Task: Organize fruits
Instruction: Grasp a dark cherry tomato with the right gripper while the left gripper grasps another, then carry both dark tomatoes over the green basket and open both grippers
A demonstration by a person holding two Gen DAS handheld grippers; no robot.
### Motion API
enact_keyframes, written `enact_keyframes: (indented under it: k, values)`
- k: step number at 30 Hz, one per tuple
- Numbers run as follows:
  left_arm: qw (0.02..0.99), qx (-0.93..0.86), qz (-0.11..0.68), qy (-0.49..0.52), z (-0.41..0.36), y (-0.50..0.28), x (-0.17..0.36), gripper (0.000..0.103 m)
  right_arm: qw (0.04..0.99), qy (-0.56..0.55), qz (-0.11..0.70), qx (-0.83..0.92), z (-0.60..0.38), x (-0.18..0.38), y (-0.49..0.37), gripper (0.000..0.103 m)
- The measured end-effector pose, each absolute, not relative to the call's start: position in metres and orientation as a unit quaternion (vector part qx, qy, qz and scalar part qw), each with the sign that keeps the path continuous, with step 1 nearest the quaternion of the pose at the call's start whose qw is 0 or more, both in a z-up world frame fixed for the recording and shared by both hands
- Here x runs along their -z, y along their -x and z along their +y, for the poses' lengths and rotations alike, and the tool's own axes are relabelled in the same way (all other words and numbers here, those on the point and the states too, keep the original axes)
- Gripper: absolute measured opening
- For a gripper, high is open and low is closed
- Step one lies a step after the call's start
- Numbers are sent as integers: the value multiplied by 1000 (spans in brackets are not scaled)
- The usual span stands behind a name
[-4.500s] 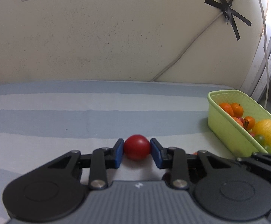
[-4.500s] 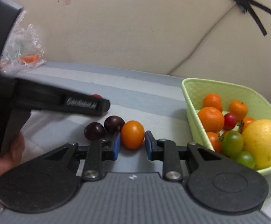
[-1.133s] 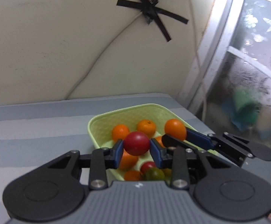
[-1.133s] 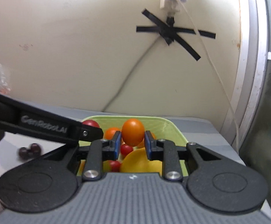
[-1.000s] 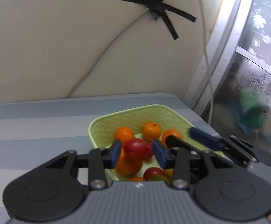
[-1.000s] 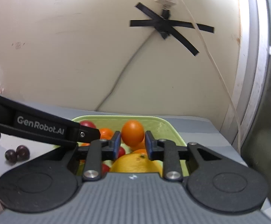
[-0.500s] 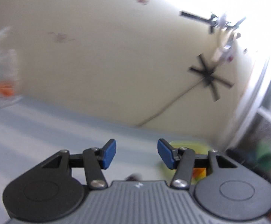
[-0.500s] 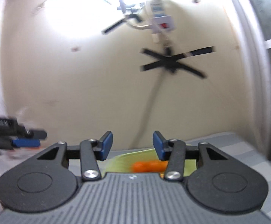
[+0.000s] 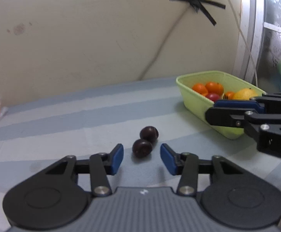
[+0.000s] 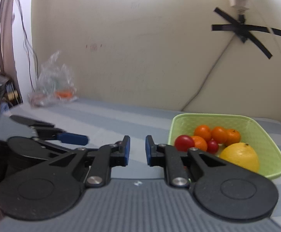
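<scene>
Two dark purple fruits lie touching on the striped cloth: the nearer one [image 9: 142,148] sits just ahead of my open left gripper [image 9: 141,157], the farther one [image 9: 149,133] behind it. The green basket [image 9: 196,98] at the right holds oranges, red tomatoes and a lemon [image 9: 244,93]. In the right wrist view the basket [image 10: 270,148] shows the same fruit, with a red tomato [image 10: 184,142] at its near left. My right gripper [image 10: 136,152] is open and empty, left of the basket; it also shows in the left wrist view [image 9: 237,112].
A clear plastic bag [image 10: 53,85] with something orange lies at the far left by the wall. A cable [image 9: 159,52] runs down the wall behind the table. A window frame [image 9: 248,29] stands past the basket on the right.
Both grippers let their fruits go over the basket, opened, and swung back left. The left gripper now faces the two dark fruits on the cloth.
</scene>
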State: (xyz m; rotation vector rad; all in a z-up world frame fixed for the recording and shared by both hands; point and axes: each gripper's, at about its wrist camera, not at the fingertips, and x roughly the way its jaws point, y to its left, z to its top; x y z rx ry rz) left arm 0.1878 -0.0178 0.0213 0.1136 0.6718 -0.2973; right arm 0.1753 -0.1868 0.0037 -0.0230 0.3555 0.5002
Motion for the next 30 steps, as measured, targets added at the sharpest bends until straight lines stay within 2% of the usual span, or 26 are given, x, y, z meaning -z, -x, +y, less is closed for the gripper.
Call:
enact_keyframes:
  k: [3,10,13,15,16,19,21,26,30]
  values:
    - [927,154,336,-64,-20,-199,-14,27,948,20,196,-249,-177,-2,-183,20]
    - [928,159,334,-31,6,-186,-13,26,940,31,232,-249,-144,2,-212,22]
    - [928,155,339,-6,22,-173,-13,26,935,33,249,-250,-134,12,-222,29]
    - [929,151,338,4,29,-167,-13,26,932,33,260,-249,-129,20,-227,42]
    - [929,149,338,9,31,-165,-12,26,931,30,265,-250,-128,22,-229,42]
    - [931,147,334,9,30,-163,-12,26,926,38,281,-247,-123,27,-233,41]
    - [932,145,333,5,23,-168,-13,26,925,48,283,-249,-123,26,-230,29]
    - [930,158,330,25,23,-164,-22,26,929,51,274,-243,-136,23,-207,28]
    - [930,184,316,36,10,-164,-38,26,944,25,233,-230,-168,11,-171,28]
